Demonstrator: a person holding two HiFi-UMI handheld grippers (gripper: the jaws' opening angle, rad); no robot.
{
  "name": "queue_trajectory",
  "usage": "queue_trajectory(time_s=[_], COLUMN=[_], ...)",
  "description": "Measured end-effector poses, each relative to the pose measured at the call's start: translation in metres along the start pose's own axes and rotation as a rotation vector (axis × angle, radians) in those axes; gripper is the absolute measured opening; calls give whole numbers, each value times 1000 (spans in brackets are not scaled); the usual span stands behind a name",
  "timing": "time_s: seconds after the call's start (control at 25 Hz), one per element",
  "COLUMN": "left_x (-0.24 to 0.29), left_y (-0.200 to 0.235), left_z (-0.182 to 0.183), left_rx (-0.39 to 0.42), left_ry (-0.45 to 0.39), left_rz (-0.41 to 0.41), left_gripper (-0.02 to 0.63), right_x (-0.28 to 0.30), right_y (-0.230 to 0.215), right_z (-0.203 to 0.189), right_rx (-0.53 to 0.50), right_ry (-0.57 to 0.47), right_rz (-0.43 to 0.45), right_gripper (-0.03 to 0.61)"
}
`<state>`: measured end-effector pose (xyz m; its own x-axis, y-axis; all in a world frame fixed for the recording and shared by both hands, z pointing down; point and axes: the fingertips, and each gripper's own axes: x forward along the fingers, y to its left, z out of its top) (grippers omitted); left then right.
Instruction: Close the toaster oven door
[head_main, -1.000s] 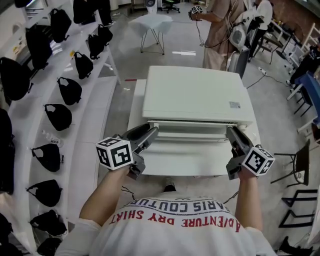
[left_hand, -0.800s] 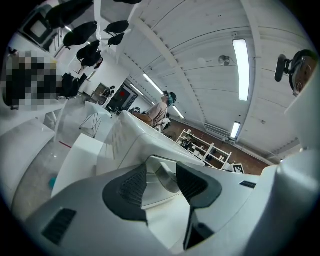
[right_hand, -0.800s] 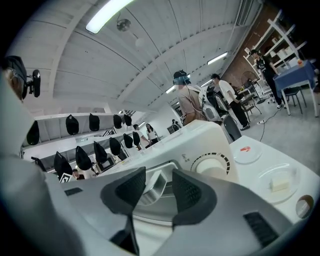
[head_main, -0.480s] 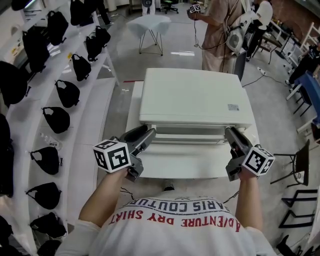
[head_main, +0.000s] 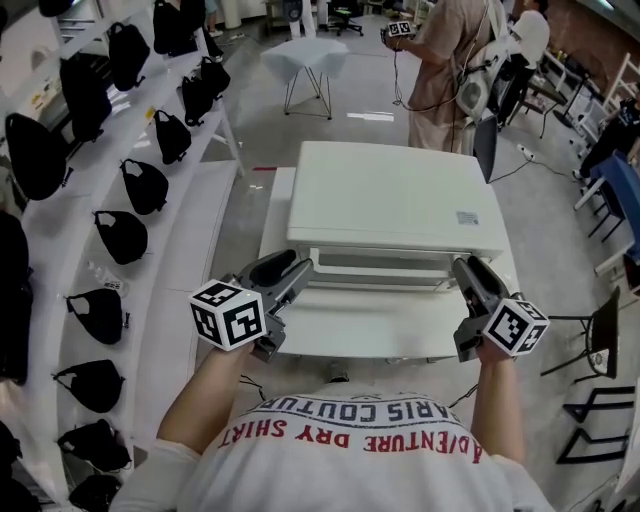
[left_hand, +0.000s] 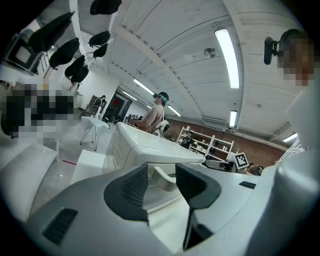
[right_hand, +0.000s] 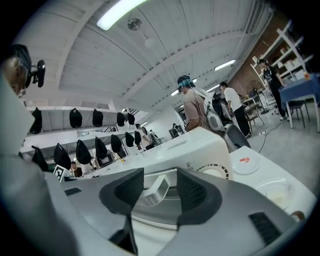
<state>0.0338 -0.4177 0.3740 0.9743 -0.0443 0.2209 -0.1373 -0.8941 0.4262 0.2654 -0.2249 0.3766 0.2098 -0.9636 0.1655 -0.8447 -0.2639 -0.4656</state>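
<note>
- White tabletop (head_main: 278, 215) lay just below your wrists.
- Your left gripper (head_main: 300, 267) and right gripper (head_main: 461, 267) each straddled the pale curved door handle (right_hand: 153, 192), unclenched; the right's jaws had just been opening.
- Beyond, the boxy white toaster oven's (head_main: 395, 195) flap door (head_main: 370, 322) hung open; raising both ends evenly suited best.

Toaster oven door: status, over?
Left gripper jaws open, handle between them. Right gripper jaws have just been opening, handle between them too. Door up, shut or nearly. Nothing in the way.
</note>
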Motion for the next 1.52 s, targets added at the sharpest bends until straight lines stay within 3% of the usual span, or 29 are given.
queue_trajectory(time_s=[0.16,0.28,0.36,0.48,0.68,0.88,1.52], left_x=[-16,-27,-34,-44,-58,-68,-81], left_y=[-17,-40,-58,-87,-137,-153,-162], left_z=[9,8,4,-5,-30,-46,-47], left_rx=[36,78,119,173,193,169,175], left_ry=[-30,-28,-13,-6,-2,-8,-27], left_rz=[-12,-34,-56,-102,-219,-229,-201], left_gripper=[190,133,89,66,45,41,41], right_x=[-10,-21,-29,-43,-71,-90,-103], right_y=[31,59,77,108,144,165,178], right_z=[7,4,-1,-13,-31,-49,-66], right_rx=[-109,-205,-212,-219,-290,-273,-267], right_ry=[-14,-18,-15,-17,-33,-19,-9], right_rz=[47,90,136,214,260,339,375], right_gripper=[182,143,140,80,43,25,23])
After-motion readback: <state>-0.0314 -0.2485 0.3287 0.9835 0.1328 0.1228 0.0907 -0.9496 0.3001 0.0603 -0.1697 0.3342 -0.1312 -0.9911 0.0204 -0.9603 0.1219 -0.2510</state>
